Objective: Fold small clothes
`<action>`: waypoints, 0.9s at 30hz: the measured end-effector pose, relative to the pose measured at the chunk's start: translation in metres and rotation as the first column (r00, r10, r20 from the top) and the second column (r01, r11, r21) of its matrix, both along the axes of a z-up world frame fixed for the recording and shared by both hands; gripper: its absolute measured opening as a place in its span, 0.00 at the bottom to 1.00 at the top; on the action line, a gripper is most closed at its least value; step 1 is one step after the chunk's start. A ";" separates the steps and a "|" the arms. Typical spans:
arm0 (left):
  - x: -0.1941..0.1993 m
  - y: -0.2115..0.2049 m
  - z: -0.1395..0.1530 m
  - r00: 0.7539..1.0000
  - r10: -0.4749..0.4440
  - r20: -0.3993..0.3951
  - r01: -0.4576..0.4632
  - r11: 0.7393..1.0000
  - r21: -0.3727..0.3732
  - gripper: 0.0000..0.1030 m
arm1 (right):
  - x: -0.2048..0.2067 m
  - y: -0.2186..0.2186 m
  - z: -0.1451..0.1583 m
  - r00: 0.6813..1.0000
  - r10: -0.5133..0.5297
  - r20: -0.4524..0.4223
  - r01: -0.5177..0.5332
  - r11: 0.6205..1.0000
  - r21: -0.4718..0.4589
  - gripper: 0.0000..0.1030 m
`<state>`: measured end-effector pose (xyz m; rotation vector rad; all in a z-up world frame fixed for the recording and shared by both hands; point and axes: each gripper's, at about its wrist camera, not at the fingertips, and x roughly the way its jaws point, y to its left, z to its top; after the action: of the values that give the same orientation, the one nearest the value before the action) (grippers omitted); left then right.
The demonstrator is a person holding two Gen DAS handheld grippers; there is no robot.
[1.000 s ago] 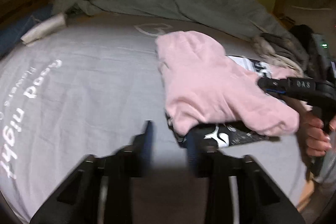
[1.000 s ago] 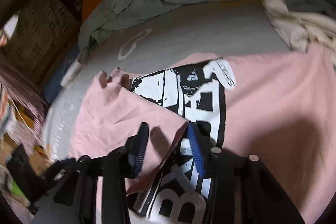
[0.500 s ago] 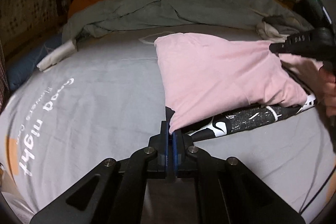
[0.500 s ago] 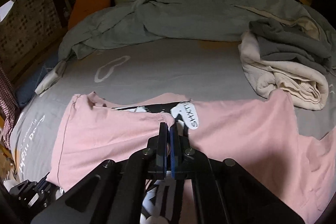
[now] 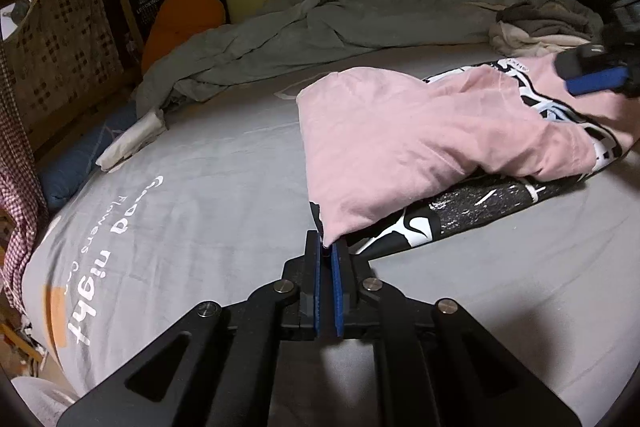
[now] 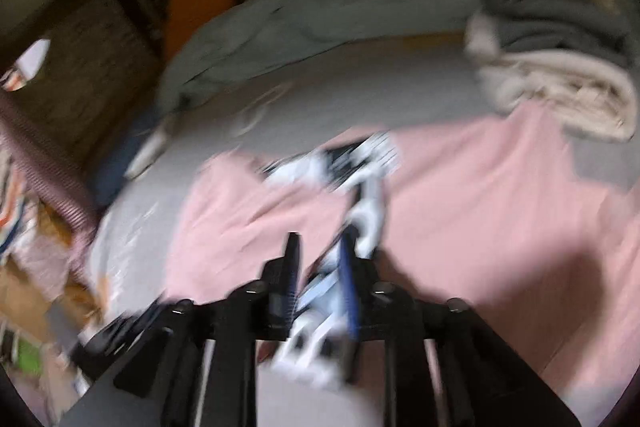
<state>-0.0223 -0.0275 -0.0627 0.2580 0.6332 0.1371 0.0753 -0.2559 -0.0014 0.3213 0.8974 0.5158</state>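
A pink T-shirt (image 5: 420,143) with a black-and-white print lies on a grey bed sheet (image 5: 192,187), towards the right of the left wrist view; one pink layer is folded over so that the printed side shows along its near edge. The left gripper (image 5: 327,251) pinches the near corner of that folded layer, its blue pads almost together with the cloth between them. The right gripper (image 6: 320,259), blurred in its own view, is opening its jaws; a strip of the printed fabric sits between them, and the pads no longer appear to press on it. Behind the shirt, a rumpled grey blanket (image 5: 340,23) crosses the bed. A pile of grey and cream clothes (image 6: 560,75) lies at the right. An orange cushion (image 5: 180,19) leans at the head.
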 end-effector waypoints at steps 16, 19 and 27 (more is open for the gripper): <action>-0.007 -0.004 0.001 1.000 -0.011 0.021 0.011 1.000 0.013 0.07 | -0.052 0.021 -0.011 0.987 -0.106 0.124 0.131 0.967 -0.220 0.00; -0.010 -0.023 -0.010 0.999 -0.014 0.032 0.008 0.985 0.174 0.07 | -0.054 0.025 -0.032 0.991 -0.119 0.062 0.132 0.952 -0.275 0.00; -0.013 -0.006 0.005 0.995 -0.095 -0.026 0.097 0.992 0.079 0.07 | -0.065 0.021 -0.034 0.994 -0.092 0.056 0.103 0.957 -0.271 0.00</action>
<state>-0.0353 -0.0333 -0.0573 0.3675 0.6372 0.0673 0.0099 -0.2350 -0.0353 0.1011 0.8940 0.3008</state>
